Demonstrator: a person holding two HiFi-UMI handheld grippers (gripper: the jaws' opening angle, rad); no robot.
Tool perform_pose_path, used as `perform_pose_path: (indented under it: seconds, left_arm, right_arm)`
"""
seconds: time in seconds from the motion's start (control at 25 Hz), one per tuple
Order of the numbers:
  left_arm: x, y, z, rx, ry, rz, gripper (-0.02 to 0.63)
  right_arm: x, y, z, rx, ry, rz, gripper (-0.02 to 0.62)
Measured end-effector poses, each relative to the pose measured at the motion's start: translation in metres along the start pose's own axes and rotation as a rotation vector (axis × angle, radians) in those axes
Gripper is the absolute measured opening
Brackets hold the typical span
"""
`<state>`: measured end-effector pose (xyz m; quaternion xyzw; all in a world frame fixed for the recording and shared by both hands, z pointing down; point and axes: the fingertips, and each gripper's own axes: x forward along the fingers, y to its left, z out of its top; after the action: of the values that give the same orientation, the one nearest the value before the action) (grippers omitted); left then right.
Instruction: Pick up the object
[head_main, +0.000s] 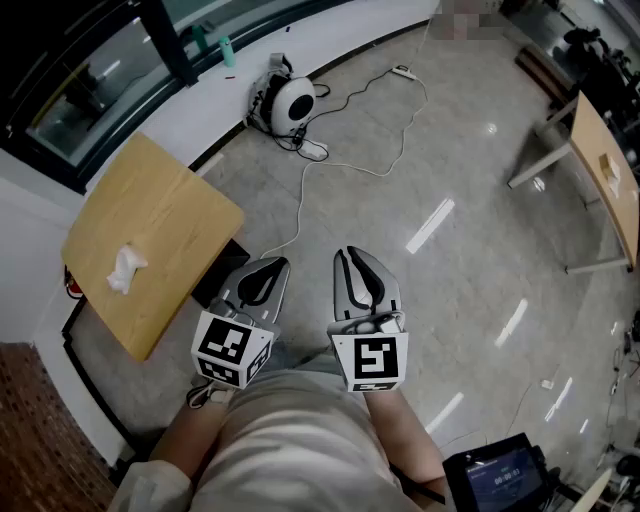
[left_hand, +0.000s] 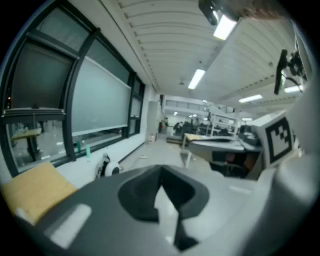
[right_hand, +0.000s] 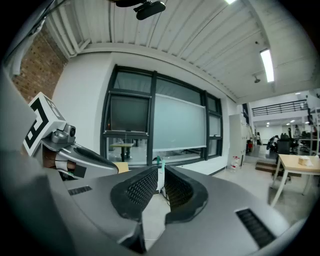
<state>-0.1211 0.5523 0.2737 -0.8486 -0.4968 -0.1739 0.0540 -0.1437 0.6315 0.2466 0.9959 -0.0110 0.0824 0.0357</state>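
Observation:
A crumpled white object (head_main: 126, 268) lies on a light wooden table (head_main: 170, 215) at the left of the head view. Both grippers hang over the floor, right of that table and clear of it. My left gripper (head_main: 270, 264) is shut with nothing in it; in its own view the jaw tips (left_hand: 161, 171) meet and point down the room. My right gripper (head_main: 352, 254) is shut and empty too, and its ribbed pads (right_hand: 142, 187) stand close together, aimed at the windows. The table corner (left_hand: 35, 192) shows at the lower left of the left gripper view.
A round white device (head_main: 291, 105) with trailing cables and a power strip (head_main: 404, 71) lies on the floor by the window wall. Green bottles (head_main: 225, 50) stand on the sill. A wooden desk (head_main: 606, 172) is at the right, and a screen unit (head_main: 502, 474) at the bottom right.

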Motion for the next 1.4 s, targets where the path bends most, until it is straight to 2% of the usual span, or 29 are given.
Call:
perform_pose_path:
  seconds: [0.16, 0.28, 0.48, 0.6, 0.72, 0.92, 1.08, 1.16, 1.24, 1.4]
  left_arm:
    - [-0.047, 0.091, -0.009, -0.018, -0.003, 0.057, 0.003]
    - [-0.088, 0.169, -0.03, -0.041, 0.009, 0.156, 0.005]
    - [-0.163, 0.293, -0.059, -0.196, -0.003, 0.311, 0.005]
    - [-0.213, 0.347, -0.086, -0.262, -0.003, 0.426, 0.005]
    - [-0.255, 0.388, -0.113, -0.365, -0.008, 0.556, 0.005]
    - [-0.309, 0.427, -0.154, -0.543, -0.019, 0.773, 0.005]
    - [-0.344, 0.441, -0.186, -0.658, -0.026, 0.925, 0.005]
    - [-0.359, 0.437, -0.2, -0.731, -0.036, 1.016, 0.005]
    - [-0.367, 0.427, -0.215, -0.809, -0.047, 1.09, 0.005]
    - [-0.377, 0.408, -0.24, -0.907, -0.075, 1.189, 0.005]
  right_arm:
    - [0.058, 0.082, 0.014, -0.017, 0.016, 0.058, 0.034]
    - [0.108, 0.152, 0.021, -0.056, 0.044, 0.155, 0.034]
    - [0.184, 0.271, 0.033, -0.097, 0.078, 0.342, 0.034]
    - [0.213, 0.341, 0.036, -0.152, 0.095, 0.471, 0.034]
    - [0.242, 0.4, 0.033, -0.216, 0.128, 0.621, 0.035]
    - [0.284, 0.48, 0.006, -0.325, 0.248, 0.873, 0.035]
    - [0.309, 0.548, -0.022, -0.44, 0.298, 1.075, 0.037]
    - [0.314, 0.579, -0.041, -0.549, 0.327, 1.198, 0.057]
    - [0.313, 0.602, -0.065, -0.676, 0.362, 1.307, 0.108]
    - [0.317, 0.632, -0.115, -0.917, 0.419, 1.425, 0.189]
